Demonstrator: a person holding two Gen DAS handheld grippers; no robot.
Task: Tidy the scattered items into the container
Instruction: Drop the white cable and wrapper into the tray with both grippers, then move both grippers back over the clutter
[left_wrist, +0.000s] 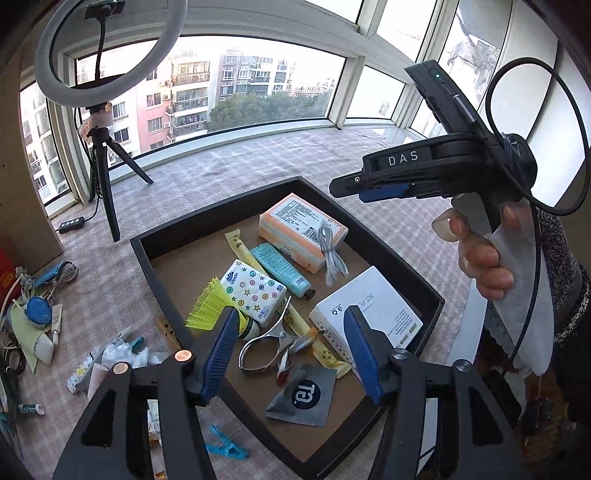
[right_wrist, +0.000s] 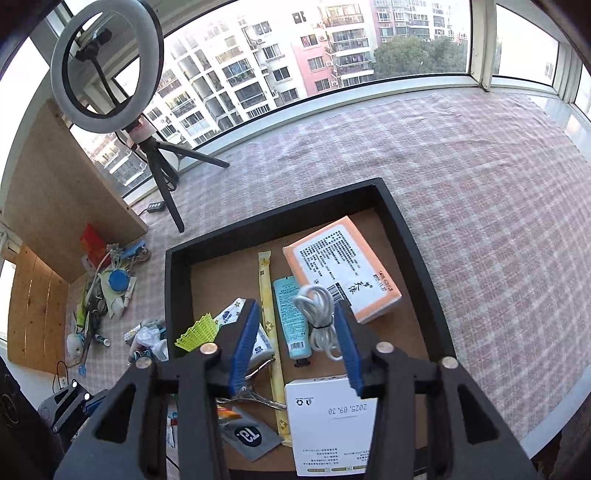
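Observation:
A black-walled tray (left_wrist: 207, 218) (right_wrist: 273, 214) holds an orange tissue pack (left_wrist: 295, 225), a teal tube (left_wrist: 280, 269), a star-printed tissue pack (left_wrist: 255, 291), a white box (left_wrist: 369, 306) and a metal clip (left_wrist: 266, 345). A coiled white cable (left_wrist: 330, 254) (right_wrist: 317, 314) lies on the orange pack and the tube. My left gripper (left_wrist: 291, 350) hangs open over the tray's near part, with nothing between its blue pads. My right gripper (right_wrist: 295, 345) (left_wrist: 343, 186) is open above the cable and does not touch it.
Loose items lie on the checked cloth left of the tray: a blue peg (left_wrist: 225, 446), white packets (left_wrist: 110, 358) and a pile with a blue disc (left_wrist: 37, 314). A ring light on a tripod (left_wrist: 103, 166) stands at the back left by the window.

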